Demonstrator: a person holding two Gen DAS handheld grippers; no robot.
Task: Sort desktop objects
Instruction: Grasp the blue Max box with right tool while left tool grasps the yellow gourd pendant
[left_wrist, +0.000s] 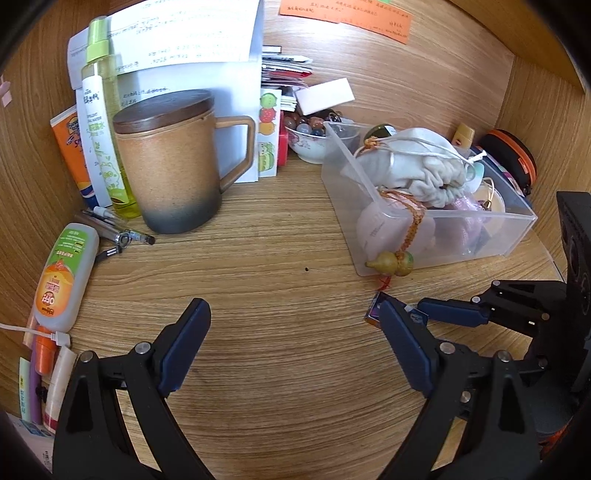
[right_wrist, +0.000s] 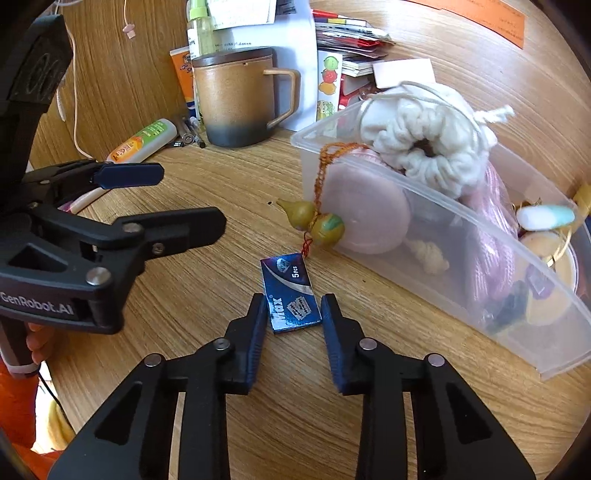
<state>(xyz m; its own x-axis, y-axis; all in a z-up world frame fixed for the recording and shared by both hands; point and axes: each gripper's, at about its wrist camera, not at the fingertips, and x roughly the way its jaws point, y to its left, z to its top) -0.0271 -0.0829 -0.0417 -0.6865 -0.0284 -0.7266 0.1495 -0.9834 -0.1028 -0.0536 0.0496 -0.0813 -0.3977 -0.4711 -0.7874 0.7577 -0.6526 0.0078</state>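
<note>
On a wood-grain desk (right_wrist: 229, 424), the right gripper (right_wrist: 294, 306) closes its blue pads on the near end of a small blue razor-blade box (right_wrist: 290, 292), one pad against each long edge. The flat box lies on the desktop with its long axis running away from the gripper, its far end, marked "5 pcs", pointing toward a gourd charm (right_wrist: 314, 221) that hangs on an orange cord over the wall of a clear plastic bin (right_wrist: 443, 236). A white drawstring pouch (right_wrist: 424, 136) sits on top of the bin's pink contents. To the left, the left gripper (right_wrist: 192, 199) hovers with its jaws wide apart and nothing between them; its own camera shows bare desk between the pads (left_wrist: 186, 347). Farther back stand a lidded brown mug (right_wrist: 236, 96), a yellow-green spray bottle (left_wrist: 101, 110) and a stack of papers (left_wrist: 192, 40), with a green-and-orange tube (right_wrist: 144, 140) lying by some pens at the left.
</note>
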